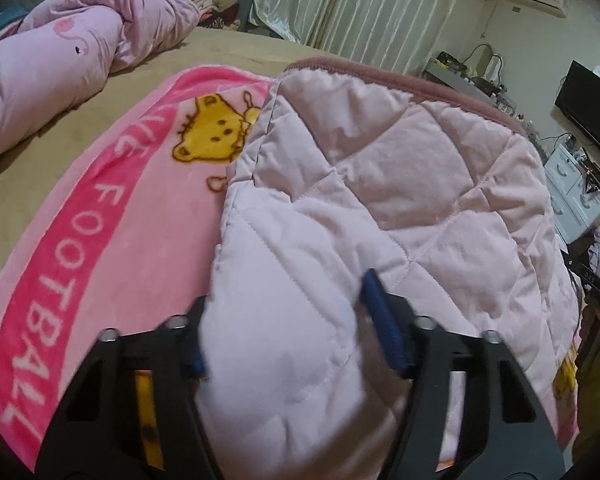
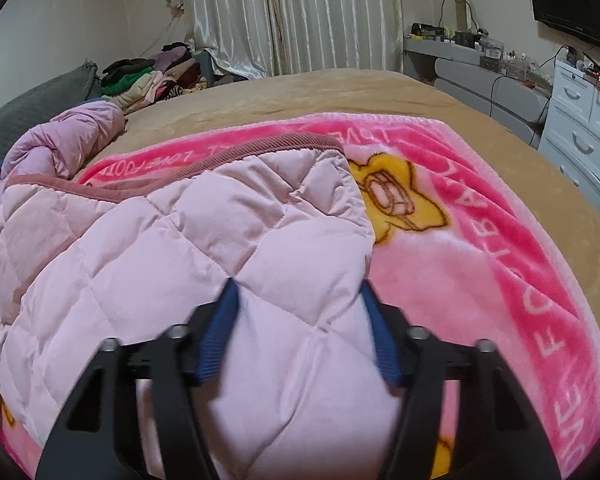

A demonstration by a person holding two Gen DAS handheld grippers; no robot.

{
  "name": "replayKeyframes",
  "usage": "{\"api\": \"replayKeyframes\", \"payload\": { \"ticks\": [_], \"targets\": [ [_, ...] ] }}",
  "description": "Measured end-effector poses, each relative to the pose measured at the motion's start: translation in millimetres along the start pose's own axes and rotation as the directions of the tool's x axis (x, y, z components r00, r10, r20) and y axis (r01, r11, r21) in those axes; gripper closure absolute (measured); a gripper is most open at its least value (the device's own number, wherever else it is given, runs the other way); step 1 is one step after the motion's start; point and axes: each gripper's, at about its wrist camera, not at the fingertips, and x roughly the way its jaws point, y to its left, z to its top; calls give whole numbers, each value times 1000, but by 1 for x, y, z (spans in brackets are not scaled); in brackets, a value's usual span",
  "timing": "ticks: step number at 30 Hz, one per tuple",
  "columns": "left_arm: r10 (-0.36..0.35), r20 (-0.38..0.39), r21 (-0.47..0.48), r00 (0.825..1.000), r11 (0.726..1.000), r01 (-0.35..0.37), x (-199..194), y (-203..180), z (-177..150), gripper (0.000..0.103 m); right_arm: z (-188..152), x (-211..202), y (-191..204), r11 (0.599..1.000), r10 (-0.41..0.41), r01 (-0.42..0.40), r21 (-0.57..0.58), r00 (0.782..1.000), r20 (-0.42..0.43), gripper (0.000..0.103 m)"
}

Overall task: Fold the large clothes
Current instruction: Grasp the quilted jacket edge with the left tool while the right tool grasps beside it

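A pale pink quilted jacket (image 1: 380, 184) (image 2: 180, 240) with a dusty-rose ribbed hem lies on a bright pink bear-print blanket (image 1: 112, 240) (image 2: 480, 240) spread over the bed. In the left wrist view my left gripper (image 1: 286, 292) sits at the jacket's near left edge. A thick bulge of quilted fabric fills the gap between its blue pads (image 1: 380, 320), which press into it. My right gripper (image 2: 298, 285) holds the near right edge the same way, its blue pads (image 2: 220, 328) squeezing a padded fold. The cloth hides the lower parts of both grips.
A tan bed cover (image 2: 340, 92) lies under the blanket. A crumpled pink duvet (image 1: 60, 60) lies at the left. A pile of clothes (image 2: 152, 72) is at the far left by the curtains. A white dresser (image 2: 580, 128) and a desk stand beyond the bed's right edge.
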Motion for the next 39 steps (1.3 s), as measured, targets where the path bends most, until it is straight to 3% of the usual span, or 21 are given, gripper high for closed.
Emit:
{"api": "replayKeyframes", "payload": {
  "ticks": [1, 4, 8, 11, 16, 22, 27, 32, 36, 39],
  "targets": [
    [3, 8, 0, 1000, 1000, -3, -2, 0, 1, 70, 0, -3, 1, 1000, 0, 0, -1, 1000, 9, 69],
    [2, 39, 6, 999, 1000, -3, -8, 0, 6, 81, 3, -16, 0, 1000, 1, -2, 24, 999, 52, 79],
    [22, 90, 55, 996, 998, -27, -21, -12, 25, 85, 20, -43, -5, 996, -1, -12, 84, 988, 152, 86],
    [-9, 147, 53, 989, 999, 1, -35, -19, 44, 85, 39, -55, -7, 993, 7, -31, 118, 979, 204, 86],
    [22, 171, 92, 985, 995, -38, -32, -31, 71, 85, 65, -55, -5, 990, -15, -20, 138, 968, 249, 87],
    [62, 87, 72, 994, 995, -69, 10, -25, 87, 85, 64, -3, -19, 975, -81, 48, 217, 986, 148, 87],
    [99, 15, 42, 995, 994, -99, 43, -12, 77, 85, 47, 41, -23, 967, -120, 110, 231, 992, 31, 87],
    [89, -37, 1, 995, 996, -89, 68, 2, 60, 83, 31, 69, -27, 964, -123, 131, 233, 991, -48, 84],
    [55, -50, -59, 997, 997, -58, 75, 14, 54, 75, 23, 77, -30, 959, -111, 127, 253, 991, -75, 79],
    [74, -40, -70, 996, 995, -77, 71, 14, 53, 66, 21, 78, -26, 961, -133, 151, 232, 987, -93, 74]
  ]
}}
